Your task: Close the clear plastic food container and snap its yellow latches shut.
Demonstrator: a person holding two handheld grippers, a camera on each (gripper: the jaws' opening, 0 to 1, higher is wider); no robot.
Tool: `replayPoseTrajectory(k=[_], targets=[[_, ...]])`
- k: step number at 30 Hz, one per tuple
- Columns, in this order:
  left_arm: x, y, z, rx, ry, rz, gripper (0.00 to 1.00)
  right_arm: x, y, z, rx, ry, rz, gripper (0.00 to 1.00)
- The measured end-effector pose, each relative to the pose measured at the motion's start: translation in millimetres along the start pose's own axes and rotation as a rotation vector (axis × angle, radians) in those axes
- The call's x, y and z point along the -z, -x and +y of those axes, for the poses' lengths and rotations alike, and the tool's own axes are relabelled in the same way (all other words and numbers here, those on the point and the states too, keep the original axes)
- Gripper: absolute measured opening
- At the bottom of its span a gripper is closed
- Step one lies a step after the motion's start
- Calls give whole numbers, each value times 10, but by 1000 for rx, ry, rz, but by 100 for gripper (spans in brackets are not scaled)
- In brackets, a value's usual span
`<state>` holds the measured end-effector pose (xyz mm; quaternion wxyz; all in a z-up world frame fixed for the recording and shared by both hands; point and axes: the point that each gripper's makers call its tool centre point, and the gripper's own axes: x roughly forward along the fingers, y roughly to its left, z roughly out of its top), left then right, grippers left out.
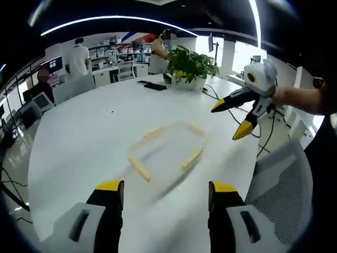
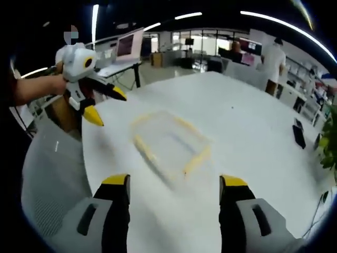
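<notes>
A big white round table (image 1: 79,142) takes up the middle of the office. At its far edge sits a leafy potted plant (image 1: 190,66) with a dark phone (image 1: 156,86) lying near it. A grey mesh chair (image 2: 50,179) is pulled up close. A person in a white shirt (image 1: 79,58) stands by the desks, and an open laptop (image 2: 124,50) rests on a stand

Free room around the clear container (image 1: 167,153). Ahead of the left gripper (image 1: 166,188), jaws parted, bare white desk (image 1: 79,132) lies on every side of the container, which stands alone. The right gripper (image 1: 238,117), jaws apart, hangs above and to the right, apart from the container. Far beyond, a potted plant (image 1: 190,66), a dark flat item (image 1: 155,86) and cables (image 1: 221,95) stand well apart. A mesh chair (image 1: 279,190) flanks the near right desk edge.
</notes>
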<state>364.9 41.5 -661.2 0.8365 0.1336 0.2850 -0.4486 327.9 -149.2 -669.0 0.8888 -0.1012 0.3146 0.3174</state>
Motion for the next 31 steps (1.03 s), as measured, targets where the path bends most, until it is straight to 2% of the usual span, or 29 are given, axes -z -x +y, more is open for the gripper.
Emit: replayPoseTrajectory(k=[4,9,17,25,31], targets=[[31,117,-16,-23,-11,0,69,49,154,44,23,-8,-23,72],[23,289,-78,-44,18,-44,76,92,322,85,53,-25,-45,78],[96,490,-147,-78,15,-66,90,189,558,129,91,-38,-73,85],[140,620,-164,-101,28,-95,99,246,667,149,113,-63,-96,95],[199,677,-154,-108,38,-95,99,263,703,172,121,-72,-102,99]])
